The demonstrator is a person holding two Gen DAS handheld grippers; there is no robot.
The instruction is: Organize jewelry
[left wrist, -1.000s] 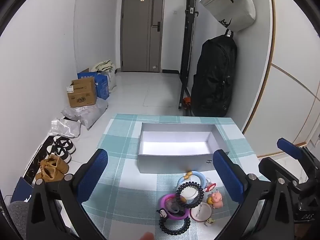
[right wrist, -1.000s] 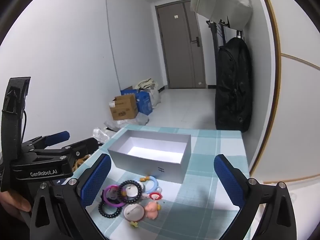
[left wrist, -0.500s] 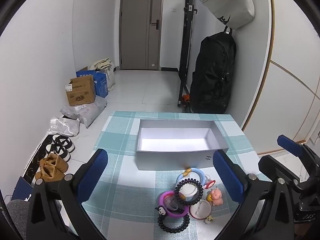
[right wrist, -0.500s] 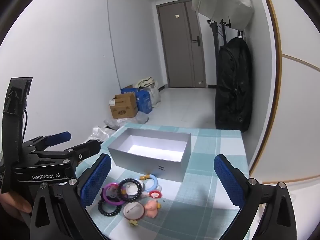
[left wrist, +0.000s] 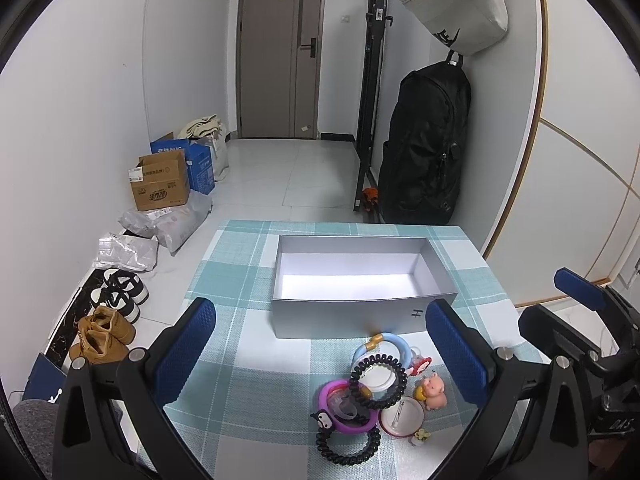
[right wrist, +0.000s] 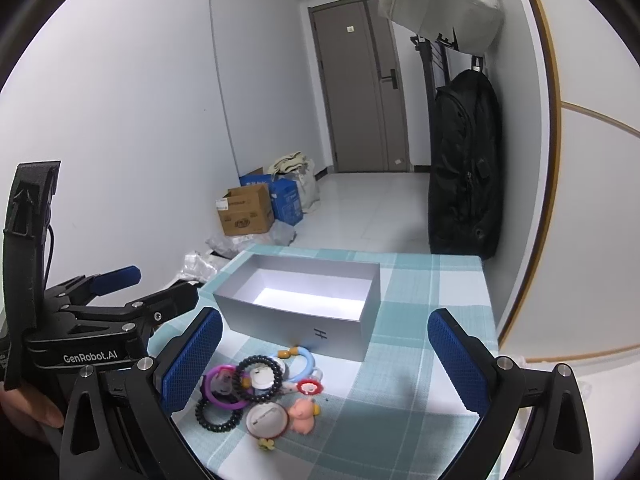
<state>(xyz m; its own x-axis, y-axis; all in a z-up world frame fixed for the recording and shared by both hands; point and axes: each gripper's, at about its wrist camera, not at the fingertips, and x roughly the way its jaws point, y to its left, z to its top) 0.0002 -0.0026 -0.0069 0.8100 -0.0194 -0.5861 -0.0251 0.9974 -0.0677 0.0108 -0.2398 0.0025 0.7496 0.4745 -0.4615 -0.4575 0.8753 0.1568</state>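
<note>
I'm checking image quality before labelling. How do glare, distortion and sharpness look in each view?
Left wrist view: strong fisheye bending with dark corners; a bright patch of light glares on the floor of the grey box; the jewelry pile is sharp. Right wrist view: same curved edges, the box floor glares too, and the pink pig charm looks slightly soft.

Narrow white-walled hallway, pale tiled floor (left wrist: 280, 172).
Grey door (left wrist: 280, 52) at far end; cardboard box (left wrist: 160, 184) left, black backpack (left wrist: 428, 140) right.
</note>
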